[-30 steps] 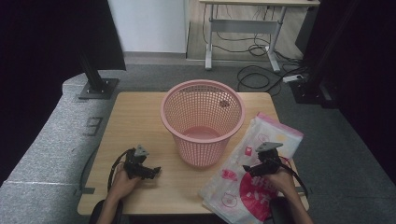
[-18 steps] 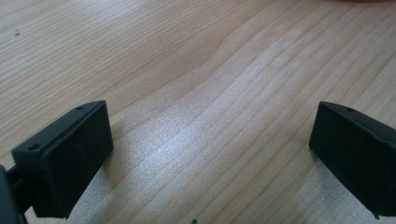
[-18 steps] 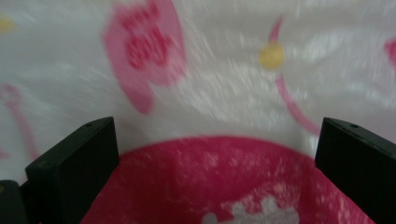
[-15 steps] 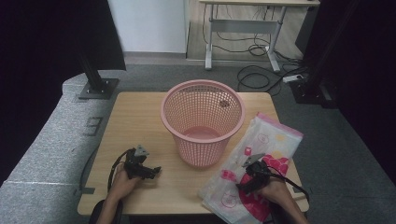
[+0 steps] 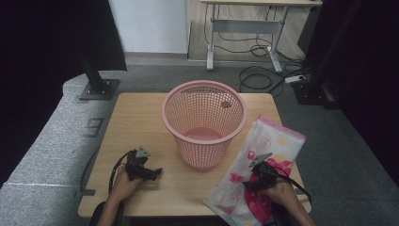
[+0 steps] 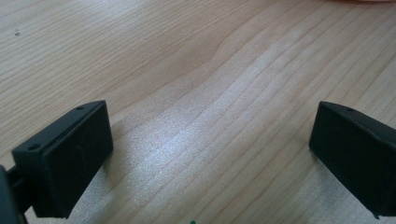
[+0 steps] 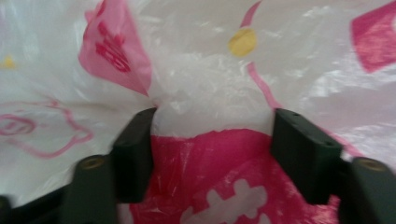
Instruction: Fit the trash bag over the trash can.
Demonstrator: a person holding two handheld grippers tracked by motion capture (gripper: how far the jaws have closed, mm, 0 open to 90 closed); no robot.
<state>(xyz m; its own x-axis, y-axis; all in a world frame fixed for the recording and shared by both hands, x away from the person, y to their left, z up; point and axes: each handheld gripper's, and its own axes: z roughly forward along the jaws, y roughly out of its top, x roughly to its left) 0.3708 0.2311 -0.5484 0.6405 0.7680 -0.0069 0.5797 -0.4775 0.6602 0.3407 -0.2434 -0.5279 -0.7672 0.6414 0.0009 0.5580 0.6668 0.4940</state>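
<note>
A white plastic bag with pink and yellow prints lies flat on the right part of the wooden table, beside a pink mesh basket that stands upright in the middle. My right gripper rests tips-down on the bag's near half. Its jaws have just been closing and stand about half apart. A wrinkled ridge of the bag's film is gathered between them at the right gripper. My left gripper lies low over bare wood at the front left. The left gripper is open with nothing in it.
The basket looks empty and takes up the table's centre. The bag's near corner hangs over the front right edge. Behind the table are a grey floor, a desk frame with cables and two black stands.
My right gripper has slid a little toward the near left along the bag, and its jaws have narrowed around a fold of film. The left hand has stayed still.
</note>
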